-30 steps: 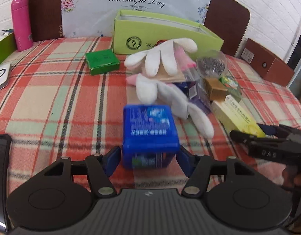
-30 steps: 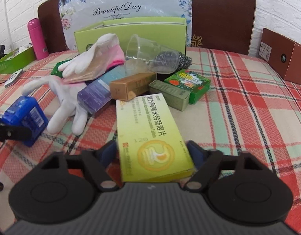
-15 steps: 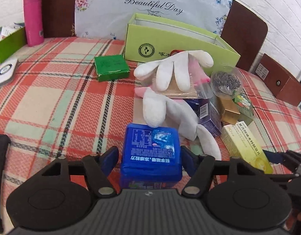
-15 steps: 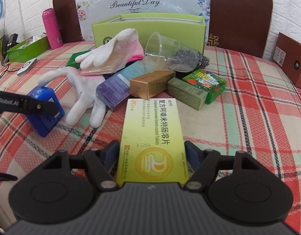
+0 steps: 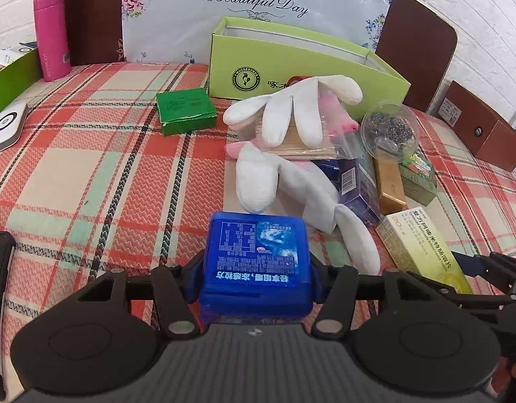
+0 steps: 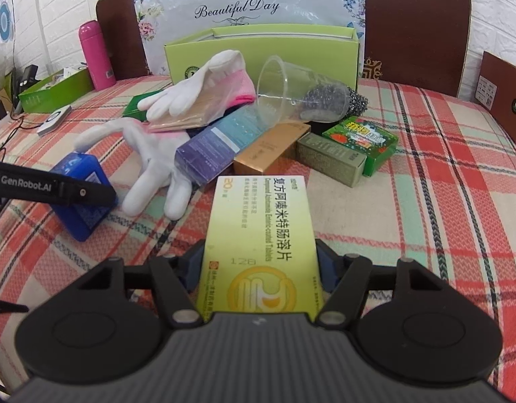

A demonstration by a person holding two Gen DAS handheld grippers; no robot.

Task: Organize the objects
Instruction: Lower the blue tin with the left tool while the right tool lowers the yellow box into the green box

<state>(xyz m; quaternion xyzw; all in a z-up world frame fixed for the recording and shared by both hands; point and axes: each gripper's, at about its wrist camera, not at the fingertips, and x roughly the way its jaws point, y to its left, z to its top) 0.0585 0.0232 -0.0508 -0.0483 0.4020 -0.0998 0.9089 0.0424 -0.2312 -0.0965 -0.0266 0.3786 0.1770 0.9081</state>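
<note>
Closest in, left gripper point(image 5: 256, 277) clamped on the blue box point(image 5: 256, 258), pads pressed to both its sides, label up and printed in white. Alongside, right gripper point(image 6: 259, 268) closed on the yellow tablet box point(image 6: 259, 238), long and flat, nose pointing away, gold emblem at the near end. Hard to tell from these views whether either box is clear of the plaid tablecloth point(image 5: 90, 174) or resting on it.

Looks like the carry stage for both. Best done by keeping each box level, squeezing steady so the card sides do not buckle, and lifting well over the clutter before heading back. Worth taking the two in turn at the mouth, too, so the grippers do not crowd each other.

Just beyond, white gloves point(image 5: 291, 114) sprawled across the middle, one draped over a bundle of sticks. To their right, purple box point(image 6: 221, 141), gold box point(image 6: 269, 147) and olive box point(image 6: 330, 158) packed close, a bright green box point(image 6: 360, 139) behind. Tipped clear cup point(image 6: 301, 92) lying on the heap with a steel scourer inside. Small green box point(image 5: 185, 109) alone on the left.

Farthest back, open lime-green box point(image 5: 301, 63), probably the destination. Pink bottle point(image 5: 51, 32) at the far left edge.
</note>
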